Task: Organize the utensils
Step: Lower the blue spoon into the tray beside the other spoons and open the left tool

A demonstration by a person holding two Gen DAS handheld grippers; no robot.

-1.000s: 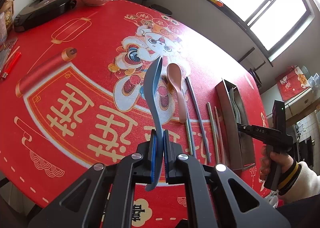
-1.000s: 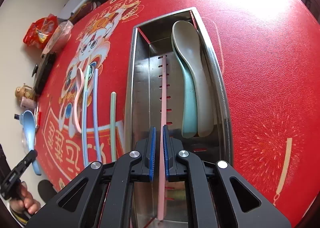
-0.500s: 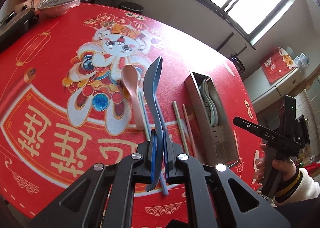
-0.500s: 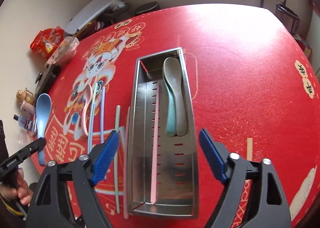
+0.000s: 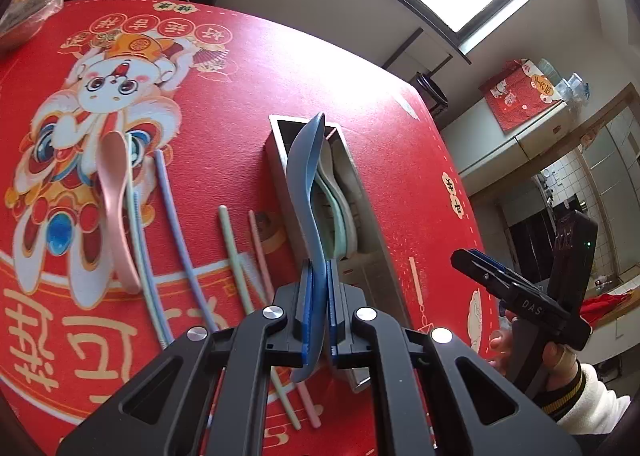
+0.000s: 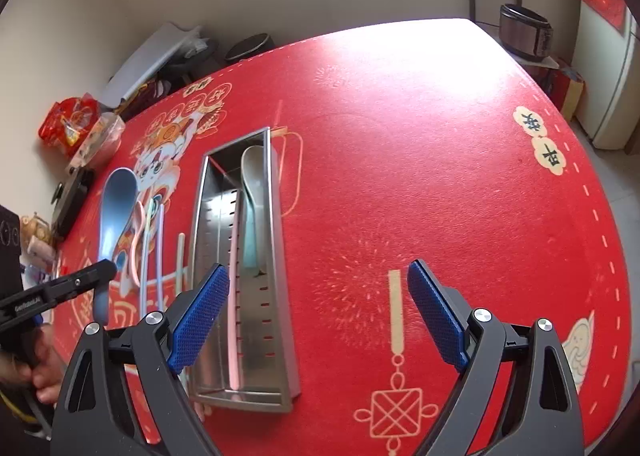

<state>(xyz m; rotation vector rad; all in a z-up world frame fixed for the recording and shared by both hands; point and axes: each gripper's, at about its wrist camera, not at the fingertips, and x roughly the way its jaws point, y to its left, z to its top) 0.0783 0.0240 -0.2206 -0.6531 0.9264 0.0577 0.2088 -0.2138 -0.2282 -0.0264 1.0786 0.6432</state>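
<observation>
My left gripper [image 5: 318, 284] is shut on the handle of a blue spoon [image 5: 306, 160], whose bowl hangs over the far end of the steel tray [image 5: 278, 172]. From the right wrist view the same blue spoon [image 6: 118, 200] hangs left of the tray [image 6: 256, 328]. A green and a grey spoon [image 6: 256, 184] and a pink chopstick [image 6: 234, 296] lie in the tray. My right gripper [image 6: 318, 276] stands wide open above the tray's near right side, holding nothing. A pink spoon [image 5: 114, 208] and several chopsticks [image 5: 180, 232] lie on the red cloth left of the tray.
A wrapped bowl [image 6: 98, 136], a red snack bag [image 6: 68, 122] and a black appliance [image 6: 72, 196] sit at the table's far left edge. A rice cooker [image 6: 526, 30] stands beyond the far right corner. Red cloth [image 6: 440, 176] stretches right of the tray.
My left gripper carried the blue spoon rightward until it hangs over the tray. My right gripper let go of the pink chopstick in the tray, opened wide and lifted back.
</observation>
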